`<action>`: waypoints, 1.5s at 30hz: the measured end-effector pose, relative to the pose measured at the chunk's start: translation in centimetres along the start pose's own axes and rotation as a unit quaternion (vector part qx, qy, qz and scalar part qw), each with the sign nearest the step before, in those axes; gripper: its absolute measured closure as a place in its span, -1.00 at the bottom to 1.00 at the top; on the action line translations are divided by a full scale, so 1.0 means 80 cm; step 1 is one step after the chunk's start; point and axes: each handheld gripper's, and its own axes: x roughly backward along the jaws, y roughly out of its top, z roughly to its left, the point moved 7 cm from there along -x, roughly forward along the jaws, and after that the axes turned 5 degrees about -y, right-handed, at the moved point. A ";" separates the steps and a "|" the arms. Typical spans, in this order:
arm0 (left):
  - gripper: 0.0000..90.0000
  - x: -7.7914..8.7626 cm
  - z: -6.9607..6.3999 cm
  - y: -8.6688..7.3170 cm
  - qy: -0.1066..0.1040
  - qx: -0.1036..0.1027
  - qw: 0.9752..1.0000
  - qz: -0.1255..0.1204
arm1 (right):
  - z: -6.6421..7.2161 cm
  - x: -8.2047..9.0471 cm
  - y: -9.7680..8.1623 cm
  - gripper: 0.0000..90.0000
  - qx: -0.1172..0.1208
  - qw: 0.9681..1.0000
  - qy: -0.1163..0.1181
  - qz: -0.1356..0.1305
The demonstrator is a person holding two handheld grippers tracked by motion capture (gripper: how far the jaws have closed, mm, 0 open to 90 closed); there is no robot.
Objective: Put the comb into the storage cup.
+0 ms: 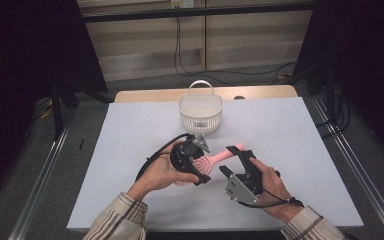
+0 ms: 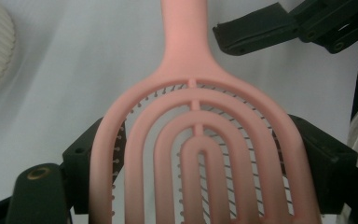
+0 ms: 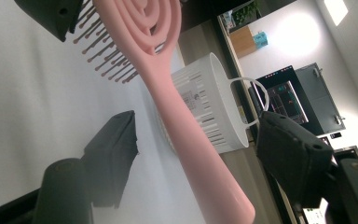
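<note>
A pink hairbrush with a looped, vented head hangs just above the white table, between my two hands. My left gripper is shut on the head, and in the left gripper view its two jaws press on either side of the hairbrush. My right gripper is open around the handle. In the right gripper view the hairbrush handle runs between the jaws of the right gripper with a gap on each side. One jaw of the right gripper reaches in beside the handle.
A white slotted basket with a hoop handle stands upright at the back middle of the table, just beyond the brush. The basket lies behind the handle in the right gripper view. Bare white tabletop spreads to the left and right.
</note>
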 end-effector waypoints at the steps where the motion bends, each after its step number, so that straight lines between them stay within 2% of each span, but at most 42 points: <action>1: -0.57 0.000 0.000 0.000 -0.002 -0.001 1.000 0.001 | 0.001 0.000 0.000 -0.26 0.007 1.000 -0.003 0.002; 6: -0.57 -0.003 -0.001 0.002 -0.001 0.004 1.000 0.001 | 0.006 -0.003 0.003 -0.09 0.036 0.999 -0.009 0.005; 11: -0.57 -0.006 0.000 0.002 0.000 0.006 1.000 0.004 | 0.010 -0.005 0.006 0.07 0.037 0.999 -0.012 0.008; 16: -0.57 -0.008 -0.001 0.003 -0.003 0.005 1.000 0.003 | 0.015 -0.012 0.009 0.20 0.071 0.997 -0.020 0.009; 21: -0.57 -0.007 -0.001 0.001 -0.005 0.004 1.000 0.006 | 0.024 -0.012 0.014 0.36 0.090 0.996 -0.017 0.007; 22: -0.57 -0.007 -0.001 0.001 -0.005 0.004 1.000 0.006 | 0.024 -0.012 0.015 0.41 0.102 0.995 -0.019 0.008; 24: -0.57 -0.006 -0.001 0.001 -0.005 0.005 1.000 0.005 | 0.025 -0.012 0.017 0.47 0.110 0.994 -0.022 0.005; 32: -0.57 -0.008 -0.001 0.001 -0.011 0.008 1.000 0.006 | 0.029 -0.015 0.020 0.54 0.126 0.991 -0.035 0.006; 37: -0.57 -0.007 0.001 0.002 -0.009 0.014 1.000 0.001 | 0.030 -0.018 0.020 0.58 0.121 0.991 -0.046 0.011; 45: -0.57 0.000 0.002 0.002 -0.010 0.022 1.000 -0.009 | 0.029 -0.021 0.023 0.67 0.134 0.988 -0.071 0.013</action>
